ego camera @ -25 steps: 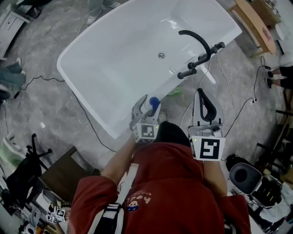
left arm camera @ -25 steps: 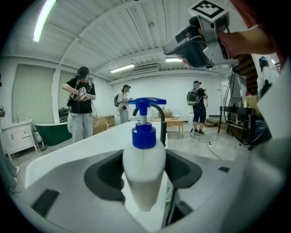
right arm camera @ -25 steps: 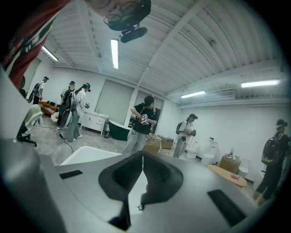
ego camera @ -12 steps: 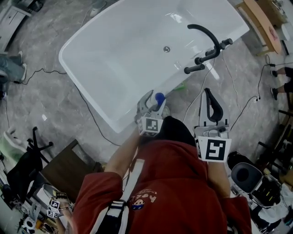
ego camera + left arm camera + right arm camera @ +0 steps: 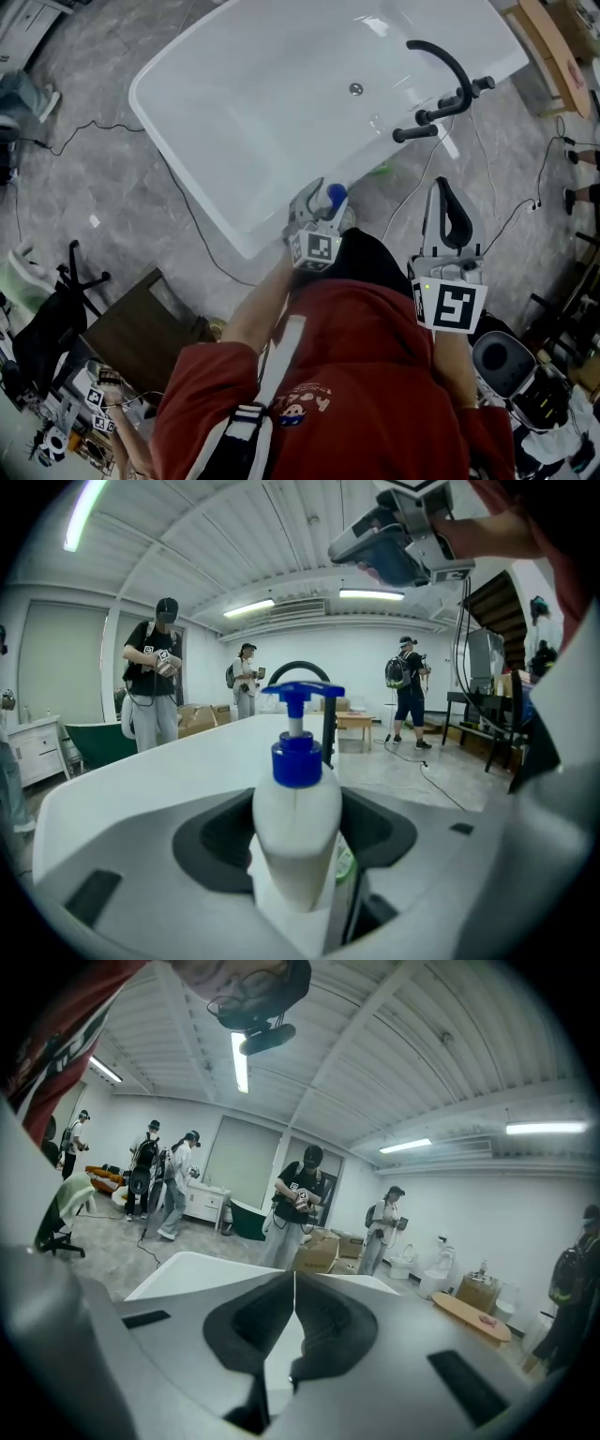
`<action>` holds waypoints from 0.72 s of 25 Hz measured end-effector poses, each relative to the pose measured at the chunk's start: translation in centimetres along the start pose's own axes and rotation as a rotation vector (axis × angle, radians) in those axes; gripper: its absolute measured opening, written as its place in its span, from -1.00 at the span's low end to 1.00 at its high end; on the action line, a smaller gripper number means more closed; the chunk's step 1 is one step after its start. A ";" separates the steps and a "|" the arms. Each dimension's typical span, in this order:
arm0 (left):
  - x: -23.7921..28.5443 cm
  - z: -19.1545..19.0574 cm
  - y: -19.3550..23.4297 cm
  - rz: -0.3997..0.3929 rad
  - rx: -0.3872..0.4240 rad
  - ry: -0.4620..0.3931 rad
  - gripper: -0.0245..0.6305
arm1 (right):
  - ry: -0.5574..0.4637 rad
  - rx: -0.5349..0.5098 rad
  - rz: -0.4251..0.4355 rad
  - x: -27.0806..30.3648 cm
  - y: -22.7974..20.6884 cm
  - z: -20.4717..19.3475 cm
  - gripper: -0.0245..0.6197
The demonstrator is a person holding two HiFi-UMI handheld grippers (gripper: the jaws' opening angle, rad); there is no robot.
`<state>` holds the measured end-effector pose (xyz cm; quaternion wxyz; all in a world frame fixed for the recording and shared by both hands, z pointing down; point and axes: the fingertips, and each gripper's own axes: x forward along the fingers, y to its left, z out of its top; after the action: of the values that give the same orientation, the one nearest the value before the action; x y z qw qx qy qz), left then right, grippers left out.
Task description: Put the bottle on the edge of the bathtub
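Observation:
A white pump bottle with a blue cap (image 5: 335, 195) is held upright in my left gripper (image 5: 319, 197), whose jaws are shut on its body. The bottle hangs at the near rim of the white bathtub (image 5: 216, 141). In the left gripper view the bottle (image 5: 295, 836) fills the middle between the jaws, with the tub rim (image 5: 178, 761) stretching behind it. My right gripper (image 5: 452, 214) hovers over the floor to the right of the tub. Its jaws are shut with nothing between them (image 5: 293, 1283).
A black faucet (image 5: 448, 80) arches over the tub's right rim. Cables (image 5: 187, 220) trail over the grey floor around the tub. A small green thing (image 5: 380, 171) lies beside the tub. A dark wooden table (image 5: 141, 328) stands at lower left. Several people (image 5: 155, 677) stand beyond the tub.
The head view has shifted a little, and the tub now sits further right in the picture. The left gripper still holds the bottle at the tub's near rim. The right gripper stays shut.

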<state>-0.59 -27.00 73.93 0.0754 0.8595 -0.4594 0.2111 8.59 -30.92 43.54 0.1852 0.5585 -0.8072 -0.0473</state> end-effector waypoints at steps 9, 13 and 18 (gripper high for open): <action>0.1 0.5 -0.1 -0.030 0.023 -0.015 -0.09 | 0.003 0.004 0.025 0.5 0.3 -0.5 -0.89; 0.3 1.5 0.0 -0.036 0.012 -0.027 -0.02 | 0.004 0.002 0.033 0.5 0.3 -0.7 -0.89; 0.7 2.2 -0.3 -0.044 0.044 -0.049 0.04 | -0.006 0.008 0.037 0.5 -0.2 -0.8 -0.89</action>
<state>0.62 -28.05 72.28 0.0497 0.8758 -0.4372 0.1986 8.90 -31.33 44.37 0.1814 0.5442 -0.8180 -0.0420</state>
